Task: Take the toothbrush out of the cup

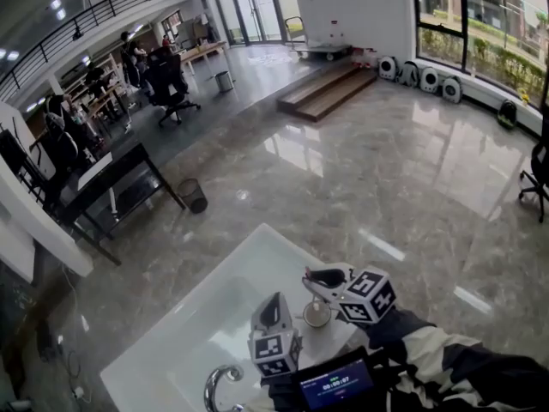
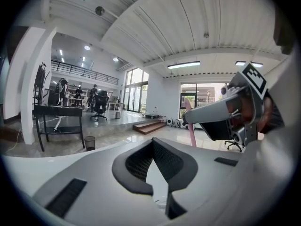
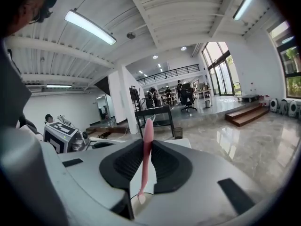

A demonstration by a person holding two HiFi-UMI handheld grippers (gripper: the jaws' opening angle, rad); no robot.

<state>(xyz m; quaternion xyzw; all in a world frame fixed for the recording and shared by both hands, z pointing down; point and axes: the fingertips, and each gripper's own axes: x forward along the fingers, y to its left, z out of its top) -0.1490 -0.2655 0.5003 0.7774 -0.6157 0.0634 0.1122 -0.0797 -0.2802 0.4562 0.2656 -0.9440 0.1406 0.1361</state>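
Pink toothbrush upright (above cup).

The right gripper hangs just above the cup, and the left gripper stands just beside it on the left, leaving only a narrow gap. The faucet obstructs the near left of the sink. The counter beyond the cup lies bare.

White desk, glossy, rectangular, set on polished grey marble floor. Sunken basin in the top, with curved chrome faucet mounted at the near edge. One small round cup, upright, standing directly on the top near the right edge, just beside the basin.
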